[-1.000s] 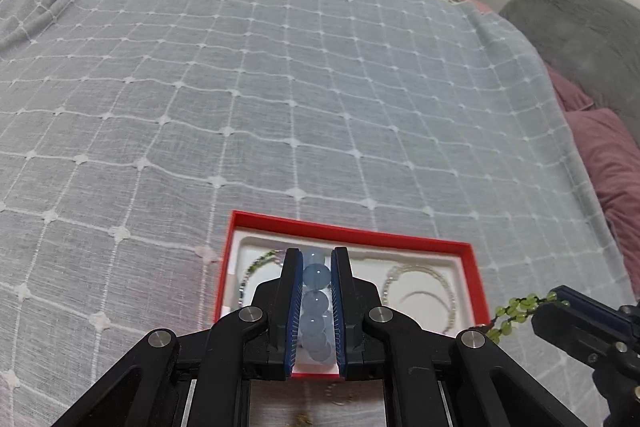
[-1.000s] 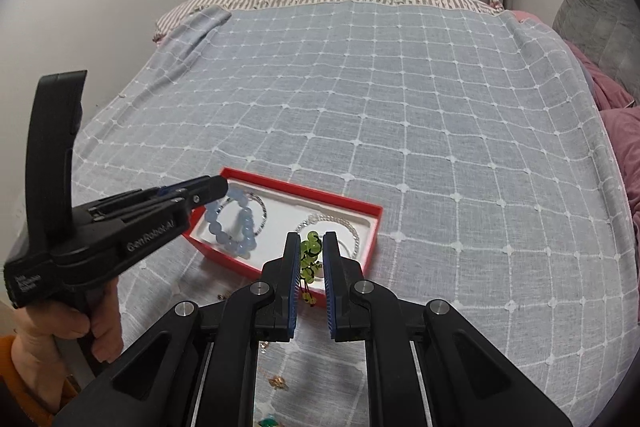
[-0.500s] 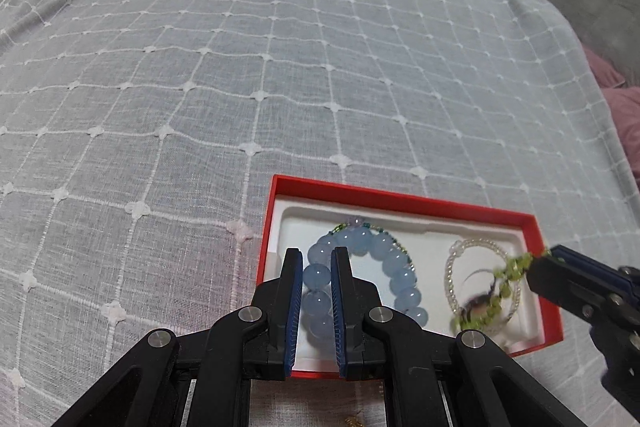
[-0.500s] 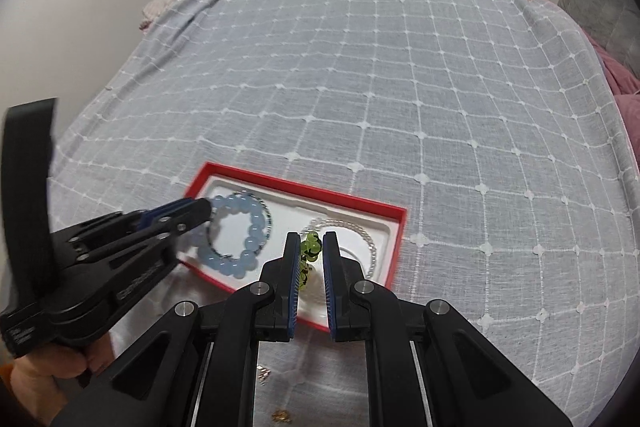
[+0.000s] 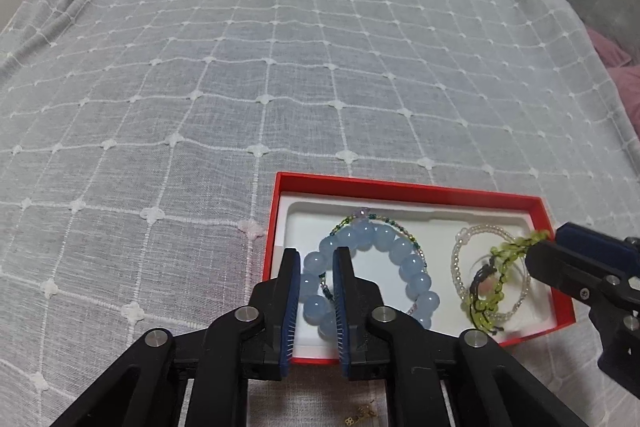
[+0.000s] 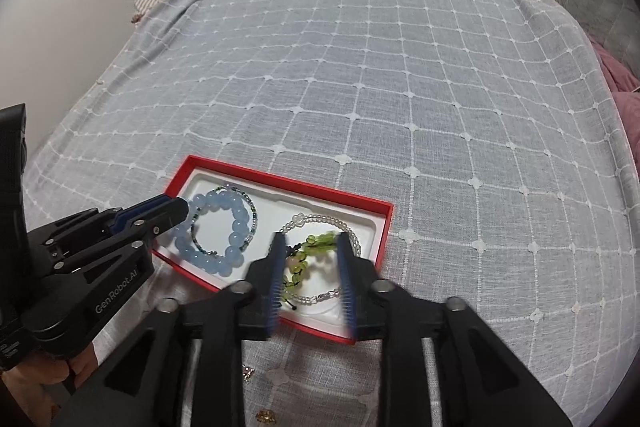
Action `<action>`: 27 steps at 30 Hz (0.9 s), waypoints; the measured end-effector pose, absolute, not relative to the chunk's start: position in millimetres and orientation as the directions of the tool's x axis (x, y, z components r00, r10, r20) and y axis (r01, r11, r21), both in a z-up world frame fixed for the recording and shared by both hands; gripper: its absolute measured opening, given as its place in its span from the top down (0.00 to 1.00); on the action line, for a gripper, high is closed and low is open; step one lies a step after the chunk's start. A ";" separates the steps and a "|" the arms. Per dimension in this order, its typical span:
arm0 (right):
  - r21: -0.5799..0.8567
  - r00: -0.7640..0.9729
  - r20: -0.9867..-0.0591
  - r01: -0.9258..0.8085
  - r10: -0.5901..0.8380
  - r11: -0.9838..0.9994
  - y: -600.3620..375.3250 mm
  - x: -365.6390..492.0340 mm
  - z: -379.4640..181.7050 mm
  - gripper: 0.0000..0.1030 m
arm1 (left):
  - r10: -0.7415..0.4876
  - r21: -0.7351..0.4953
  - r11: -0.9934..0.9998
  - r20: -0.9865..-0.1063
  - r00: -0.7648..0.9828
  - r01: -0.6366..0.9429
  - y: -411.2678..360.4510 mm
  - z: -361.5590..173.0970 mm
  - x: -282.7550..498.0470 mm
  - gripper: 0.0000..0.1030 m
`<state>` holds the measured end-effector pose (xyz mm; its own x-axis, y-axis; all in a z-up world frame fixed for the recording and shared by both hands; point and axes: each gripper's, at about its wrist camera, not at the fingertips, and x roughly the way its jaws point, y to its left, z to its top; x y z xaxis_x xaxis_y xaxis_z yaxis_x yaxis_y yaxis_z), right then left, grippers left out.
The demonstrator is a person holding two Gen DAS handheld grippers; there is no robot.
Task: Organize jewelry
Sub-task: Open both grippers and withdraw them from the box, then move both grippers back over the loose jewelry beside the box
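— Bracelets, four, lie in one red box [image 5: 404, 189] on the bed [image 5: 280, 67]: blue beads [image 5: 416, 277], green beads [image 6: 298, 265].

— Both tools have just been opening: left tool [image 5: 316, 269] slightly parted astride the blue beads, right tool [image 6: 308, 247] wider, green beads between, unpressed.

Box: red box [image 5: 408, 189] on the bed [image 5: 280, 67], near right.
Left gripper [image 5: 316, 267]: fingers just opening around blue bead bracelet [image 5: 404, 259].
Right gripper [image 5: 560, 247]: beside green bracelet [image 5: 504, 259], over a clear one.
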<state>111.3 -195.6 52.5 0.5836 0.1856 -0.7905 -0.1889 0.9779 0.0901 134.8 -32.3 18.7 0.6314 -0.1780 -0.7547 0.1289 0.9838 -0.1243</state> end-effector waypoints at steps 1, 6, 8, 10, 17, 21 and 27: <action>0.091 0.589 -0.786 -0.191 0.188 0.977 -196.3 108.7 55.0 0.55 | -0.177 -0.119 0.984 -0.753 0.634 0.133 -32.5 20.3 132.9 0.78; 0.096 0.600 -0.775 -0.195 0.196 0.976 -199.8 97.4 65.8 0.54 | -0.161 -0.095 0.986 -0.751 0.640 0.137 -31.0 26.5 122.3 0.63; 0.101 0.600 -0.775 -0.194 0.199 0.976 -201.0 92.1 68.6 0.54 | -0.156 -0.088 0.987 -0.755 0.637 0.137 -30.4 27.4 118.2 0.56; 0.102 0.597 -0.776 -0.197 0.202 0.975 -201.5 87.4 70.4 0.53 | -0.147 -0.072 0.987 -0.757 0.637 0.142 -30.2 27.7 113.0 0.48; 0.105 0.583 -0.786 -0.200 0.205 0.974 -203.5 68.6 71.4 0.52 | -0.098 -0.002 0.989 -0.769 0.632 0.151 -28.0 25.7 93.6 0.29; 0.094 0.577 -0.792 -0.208 0.200 0.973 -204.4 58.5 70.4 0.46 | -0.053 0.033 0.992 -0.781 0.622 0.126 -23.4 24.5 82.6 0.19; 0.075 0.567 -0.802 -0.215 0.187 0.974 -203.5 42.6 64.8 0.31 | -0.059 0.019 0.992 -0.797 0.601 0.123 -16.0 23.3 67.0 0.11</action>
